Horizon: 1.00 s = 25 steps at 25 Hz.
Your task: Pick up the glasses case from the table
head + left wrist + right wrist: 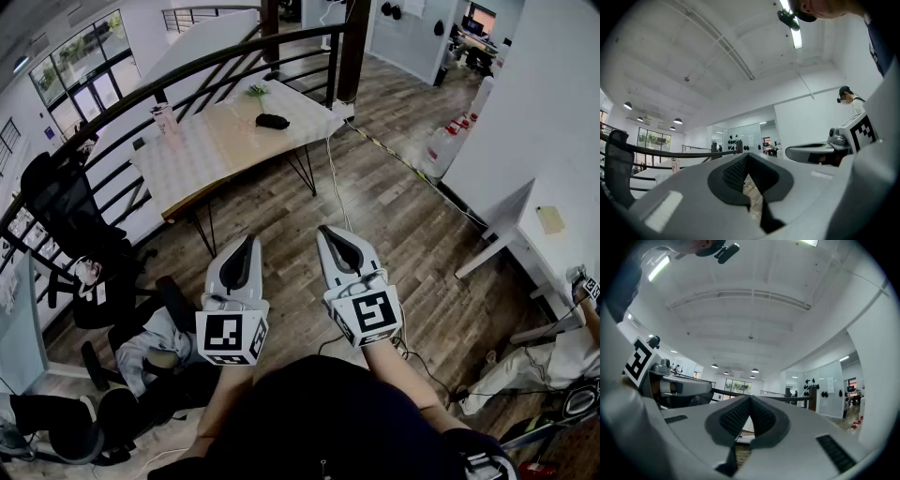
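A dark, oblong glasses case [272, 121] lies flat on the pale top of a table [211, 150], toward its far right end. It rests well inside the table's edges, just in front of a small green plant [258, 90]. Nothing touches it; finer detail is too small to tell.

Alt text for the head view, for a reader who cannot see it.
The left claw and right claw, both shut, are held side by side above a wood floor, facing a table with a dark glasses case on it.
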Motion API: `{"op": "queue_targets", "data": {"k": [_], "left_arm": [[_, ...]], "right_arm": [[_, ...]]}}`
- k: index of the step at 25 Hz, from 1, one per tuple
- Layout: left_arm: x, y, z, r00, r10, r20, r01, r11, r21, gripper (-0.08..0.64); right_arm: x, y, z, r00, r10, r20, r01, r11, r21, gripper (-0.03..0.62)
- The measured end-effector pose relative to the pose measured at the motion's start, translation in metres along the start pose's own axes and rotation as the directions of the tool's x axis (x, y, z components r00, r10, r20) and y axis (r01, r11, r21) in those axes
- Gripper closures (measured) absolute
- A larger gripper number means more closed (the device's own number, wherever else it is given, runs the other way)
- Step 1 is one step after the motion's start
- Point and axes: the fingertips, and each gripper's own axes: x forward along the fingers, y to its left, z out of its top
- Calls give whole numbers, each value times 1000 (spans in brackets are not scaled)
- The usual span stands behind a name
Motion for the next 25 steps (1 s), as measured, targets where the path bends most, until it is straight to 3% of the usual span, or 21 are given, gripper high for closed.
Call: {"op": "queue_targets", "data": {"k": [8,14,16,17,25], "left_arm": [[15,-17,-9,1000,3,-6,-3,1000,10,549],[33,-3,-24,999,16,-37,-17,1000,-6,549],[45,4,-30,999,15,-37,-16,1000,-19,549],[53,8,-33,999,14,-34,-15,1000,-23,549],[144,69,-52,1000,7,0,-7,999,-32,549]], "right_arm": [[7,-17,-16,1000,25,3,-25,999,48,582],[27,-25,-25,999,34,18,-35,998,48,579],[36,-30,-29,999,38,11,-38,998,43,549],[42,-34,-30,999,38,7,-38,999,35,502],[144,-71,-54,999,46,-15,-45,999,19,479]]}}
